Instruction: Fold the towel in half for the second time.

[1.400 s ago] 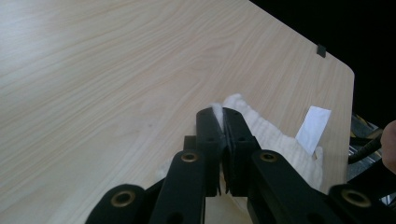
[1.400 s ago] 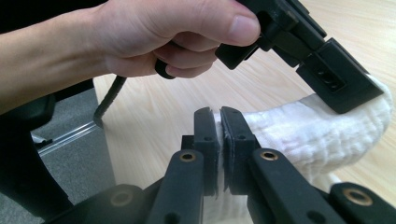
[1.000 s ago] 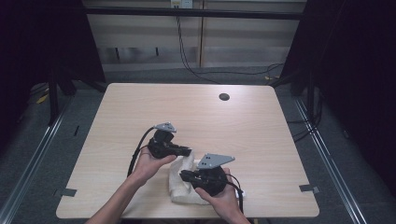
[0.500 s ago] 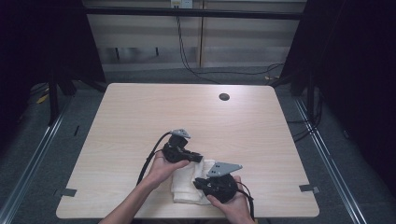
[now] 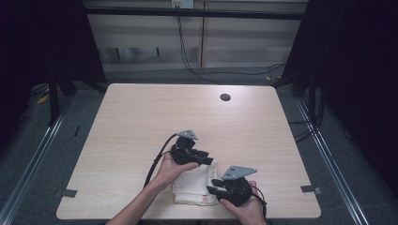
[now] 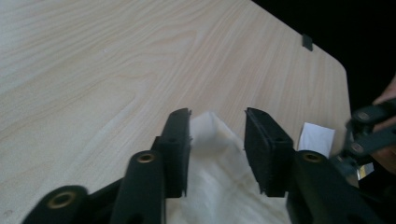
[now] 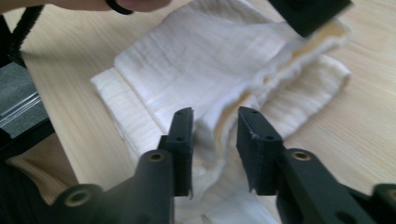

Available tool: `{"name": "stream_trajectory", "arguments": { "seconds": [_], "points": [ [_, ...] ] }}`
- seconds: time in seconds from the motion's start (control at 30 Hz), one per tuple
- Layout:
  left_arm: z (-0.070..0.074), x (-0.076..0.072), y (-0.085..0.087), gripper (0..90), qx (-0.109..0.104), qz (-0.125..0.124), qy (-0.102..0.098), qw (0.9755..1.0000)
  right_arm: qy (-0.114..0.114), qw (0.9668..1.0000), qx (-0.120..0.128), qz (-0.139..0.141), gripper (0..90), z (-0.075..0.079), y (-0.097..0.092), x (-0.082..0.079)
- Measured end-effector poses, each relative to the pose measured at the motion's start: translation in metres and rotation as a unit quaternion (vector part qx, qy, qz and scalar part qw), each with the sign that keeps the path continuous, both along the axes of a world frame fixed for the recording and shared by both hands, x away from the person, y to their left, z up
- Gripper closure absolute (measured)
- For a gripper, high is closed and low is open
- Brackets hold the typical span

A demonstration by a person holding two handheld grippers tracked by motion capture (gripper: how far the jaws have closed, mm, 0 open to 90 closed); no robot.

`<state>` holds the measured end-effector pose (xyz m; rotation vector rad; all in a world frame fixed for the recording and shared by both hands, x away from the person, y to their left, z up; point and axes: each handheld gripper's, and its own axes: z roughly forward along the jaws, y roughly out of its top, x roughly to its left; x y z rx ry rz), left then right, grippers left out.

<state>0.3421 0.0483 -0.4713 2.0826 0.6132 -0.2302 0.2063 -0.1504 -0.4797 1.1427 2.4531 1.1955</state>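
A folded white towel [image 5: 195, 185] lies on the pale wood table [image 5: 141, 122] near its front edge. My left gripper [image 5: 206, 159] sits at the towel's far corner. In the left gripper view its jaws [image 6: 217, 135] stand apart, having just been opening, with the towel corner [image 6: 224, 177] lying loose between them. My right gripper [image 5: 213, 185] is low at the towel's near right edge. Its jaws [image 7: 215, 133] have also just been opening, and a raised fold of the towel [image 7: 196, 60] stands between them unpressed.
A dark round hole [image 5: 225, 97] marks the table's far side. Grey tape tabs sit at the front left [image 5: 69, 192] and front right [image 5: 309, 189]. The left gripper's cable [image 5: 157, 159] trails back over the front edge. Dark floor and rails surround the table.
Both hands have shifted right and toward the front edge, sinking onto the table with the towel. Both pairs of jaws have gone from shut on the cloth to apart.
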Motion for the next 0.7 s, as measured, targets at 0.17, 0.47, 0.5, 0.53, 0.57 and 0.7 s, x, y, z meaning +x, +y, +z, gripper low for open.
{"name": "stream_trajectory", "arguments": {
  "seconds": [0.17,0.47,0.5,0.53,0.57,0.7],
  "points": [
    [0.007,-0.004,0.017,47.9,0.01,0.011,-0.011,0.9998,-0.005,0.9996,0.002,-0.027,61.6,0.001,-0.015,0.002],
    [0.026,-0.019,0.061,40.5,0.036,0.034,-0.066,0.9966,-0.025,0.9986,0.021,-0.041,59.6,0.017,-0.041,0.011],
    [0.027,-0.021,0.065,40.1,0.04,0.036,-0.068,0.9963,-0.024,0.9984,0.027,-0.043,57.5,0.019,-0.045,0.012],
    [0.028,-0.023,0.07,39.1,0.041,0.037,-0.068,0.9961,-0.024,0.9982,0.031,-0.044,56.7,0.02,-0.049,0.013],
    [0.028,-0.024,0.074,38.4,0.043,0.039,-0.069,0.9959,-0.026,0.9979,0.033,-0.05,55.5,0.021,-0.053,0.014],
    [0.027,-0.034,0.096,37.9,0.049,0.05,-0.072,0.995,-0.026,0.9975,0.039,-0.053,49.9,0.021,-0.067,0.016]
  ]
}}
